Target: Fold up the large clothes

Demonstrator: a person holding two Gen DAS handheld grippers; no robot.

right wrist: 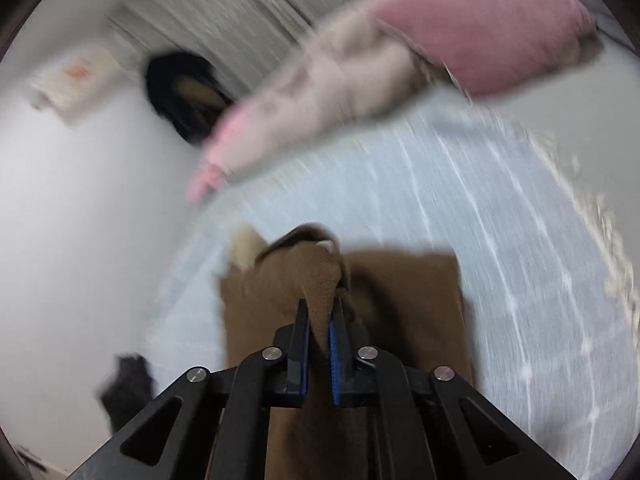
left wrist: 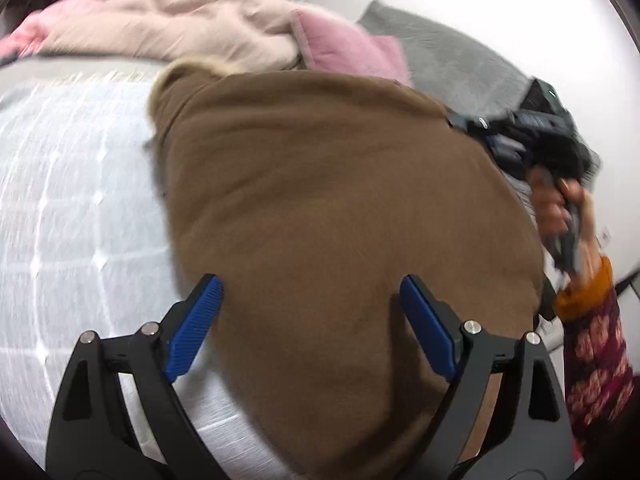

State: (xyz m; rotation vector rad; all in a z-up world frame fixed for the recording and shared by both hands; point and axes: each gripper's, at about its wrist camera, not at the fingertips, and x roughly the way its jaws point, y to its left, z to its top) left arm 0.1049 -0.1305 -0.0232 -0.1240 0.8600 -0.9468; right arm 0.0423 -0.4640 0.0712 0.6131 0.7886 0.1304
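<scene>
- Brown garment (left wrist: 340, 216): a large piece of brown fleece-like clothing, laid on the bed and seen to cover most of the middle of the left wrist view; a pale furry trim (left wrist: 192, 66) is shown at its far end.
- Brown garment, right wrist view (right wrist: 404, 300): a flat rectangular portion is seen lying on the bedspread, with a raised fold of the same cloth drawn up toward the camera.
- Left gripper (left wrist: 312, 308): held over the near part of the brown garment; its blue-padded jaws are spread wide apart, and nothing is held between them.
- Right gripper (right wrist: 319, 320): its jaws are pressed together on the raised fold of the brown garment, the cloth being pinched between the blue pads.
- Right gripper as seen from the left wrist (left wrist: 532, 136): located at the far right edge of the garment, blurred; the person's hand (left wrist: 560, 212) is wrapped around its handle, and an orange cuff with a patterned red sleeve (left wrist: 596, 348) is seen below.
- Bedspread (left wrist: 72, 200): pale blue-grey with a white grid pattern, under the garment.
- Beige and pink clothing pile (left wrist: 192, 28): heaped beyond the brown garment, at the far side of the bed.
- Grey blanket (left wrist: 448, 52): placed to the right of the pile.
- Dark object (right wrist: 184, 92): against the far wall; blurred, identity not determinable.
</scene>
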